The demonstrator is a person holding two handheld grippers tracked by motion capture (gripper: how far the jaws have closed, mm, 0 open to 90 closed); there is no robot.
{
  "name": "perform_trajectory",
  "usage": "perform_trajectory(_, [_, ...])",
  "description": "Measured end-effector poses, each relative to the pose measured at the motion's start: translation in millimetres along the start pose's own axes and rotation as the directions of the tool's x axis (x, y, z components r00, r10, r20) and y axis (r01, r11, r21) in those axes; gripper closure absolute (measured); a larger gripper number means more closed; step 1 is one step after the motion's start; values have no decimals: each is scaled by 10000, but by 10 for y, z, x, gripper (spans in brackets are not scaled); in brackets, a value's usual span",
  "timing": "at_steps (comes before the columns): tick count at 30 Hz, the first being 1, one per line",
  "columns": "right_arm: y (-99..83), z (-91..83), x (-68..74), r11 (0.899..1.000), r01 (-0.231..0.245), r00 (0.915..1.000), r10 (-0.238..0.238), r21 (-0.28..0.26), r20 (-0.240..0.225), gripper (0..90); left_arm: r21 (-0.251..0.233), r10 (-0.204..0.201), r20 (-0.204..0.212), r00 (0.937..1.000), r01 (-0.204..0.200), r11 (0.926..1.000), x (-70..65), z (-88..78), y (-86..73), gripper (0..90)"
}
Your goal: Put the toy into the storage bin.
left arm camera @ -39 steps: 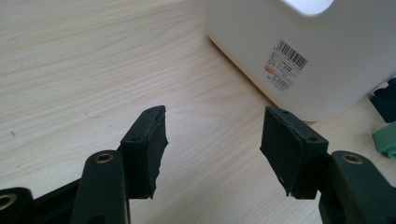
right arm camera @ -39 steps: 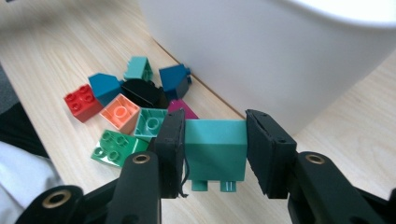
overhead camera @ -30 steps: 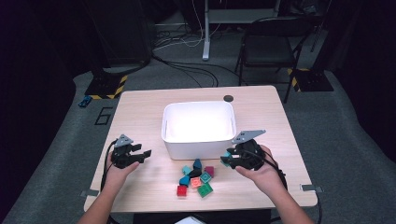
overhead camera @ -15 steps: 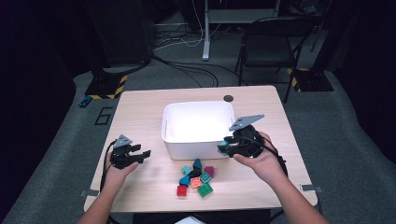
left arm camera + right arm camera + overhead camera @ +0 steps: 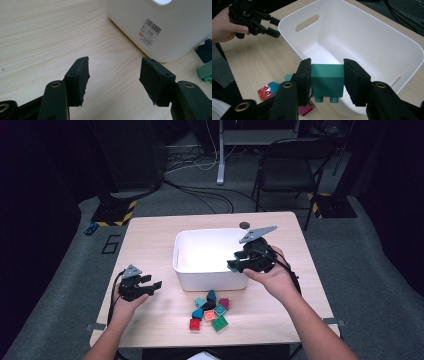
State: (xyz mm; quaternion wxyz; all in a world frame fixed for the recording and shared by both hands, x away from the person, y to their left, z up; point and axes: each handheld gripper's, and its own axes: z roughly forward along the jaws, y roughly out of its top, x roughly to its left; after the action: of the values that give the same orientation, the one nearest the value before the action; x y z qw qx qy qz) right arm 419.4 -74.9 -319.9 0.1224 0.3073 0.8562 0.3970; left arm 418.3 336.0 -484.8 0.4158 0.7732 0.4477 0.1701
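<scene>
A green block is gripped over the near rim of a white tub.

The right tool (image 5: 325,82) is clenched on the green block (image 5: 327,81), its two black pads pressed flat against the block's sides, studs pointing down toward the camera. In the high view the right tool (image 5: 239,265) hangs above the tub's (image 5: 184,245) near right corner, the block (image 5: 233,265) at the rim and clear of the surface (image 5: 150,227). The left tool (image 5: 152,286) rests low over the surface to the left of the tub, well apart from it; its jaws stand apart with nothing between them, bare wood showing in the gap. A heap of blocks (image 5: 210,311) in red, pink, teal and green lies on the surface just in front of the tub, between the two hands.
</scene>
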Motion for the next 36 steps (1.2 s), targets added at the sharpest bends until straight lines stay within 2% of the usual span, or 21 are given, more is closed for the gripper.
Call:
perform_trajectory(6, [145, 158, -36, 9999, 130, 9999, -130, 13, 61, 584, -16, 11, 3, 10000, -11, 10000, 4, -4, 1, 401])
perform_trajectory(13, [271, 436, -57, 9998, 96, 10000, -96, 173, -13, 584, 2, 13, 51, 10000, -13, 10000, 8, -1, -1, 401])
perform_trajectory(24, [434, 822, -95, 9994, 134, 9999, -134, 312, 14, 584, 22, 65, 118, 9999, -65, 10000, 10, 4, -2, 401])
perform_trajectory(30, [507, 968, -110, 9994, 134, 9999, -134, 312, -21, 584, 20, 32, 130, 9999, -32, 10000, 12, 8, -3, 401])
perform_trajectory(36, [562, 1177, -174, 9992, 169, 9998, -170, 361, 34, 584, -19, 33, 128, 9999, -33, 10000, 11, 13, -2, 401])
